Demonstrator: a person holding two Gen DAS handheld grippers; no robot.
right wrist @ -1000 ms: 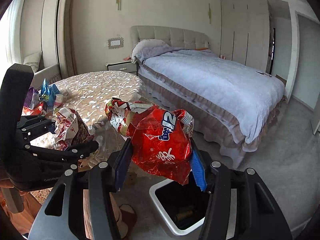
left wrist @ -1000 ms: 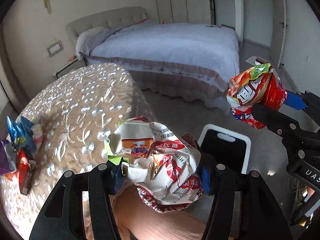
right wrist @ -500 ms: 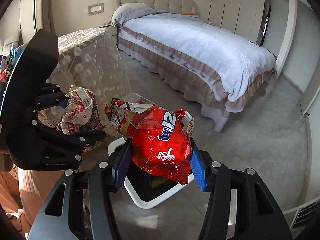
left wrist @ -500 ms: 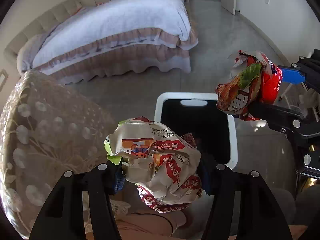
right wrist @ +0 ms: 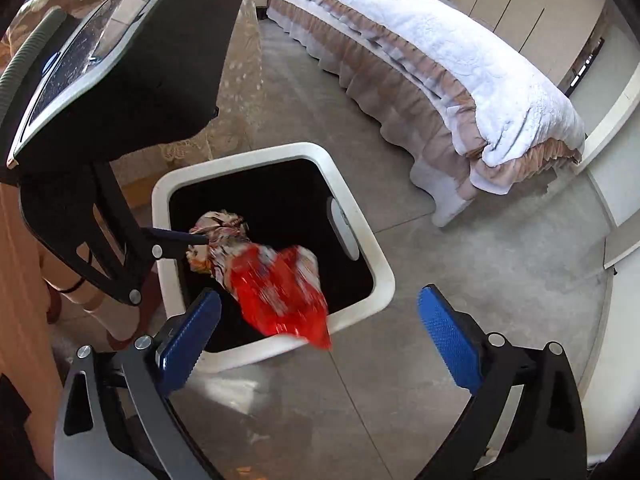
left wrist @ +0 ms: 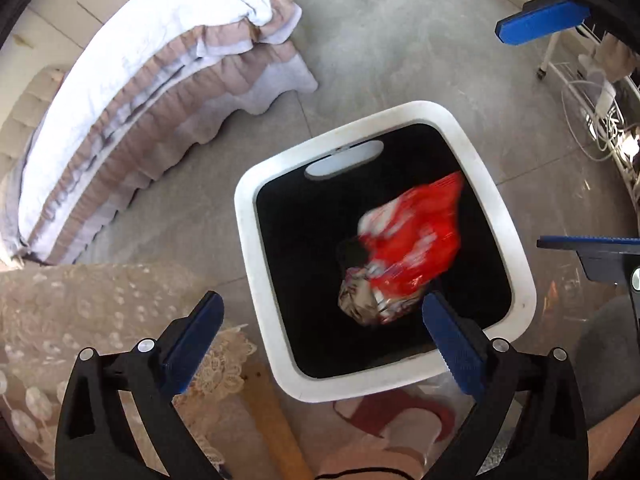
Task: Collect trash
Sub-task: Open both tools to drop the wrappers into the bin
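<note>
A grey floor (left wrist: pixel 400 40) and a bed (right wrist: pixel 440 52) framed my views. Below me stood the white-rimmed bin (left wrist: pixel 512 216), its inside too dark to read. My left gripper (left wrist: pixel 328 332) and right gripper (right wrist: pixel 320 336) both had their fingers spread wide, holding nothing. The red wrapper (left wrist: pixel 412 236) and the pale crumpled wrapper (right wrist: pixel 218 236) showed motion-blurred over the bin's opening.

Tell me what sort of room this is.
Most likely a bedroom: a made bed with a ruffled skirt, a lace-covered table, and a white trash bin on the grey floor.
</note>
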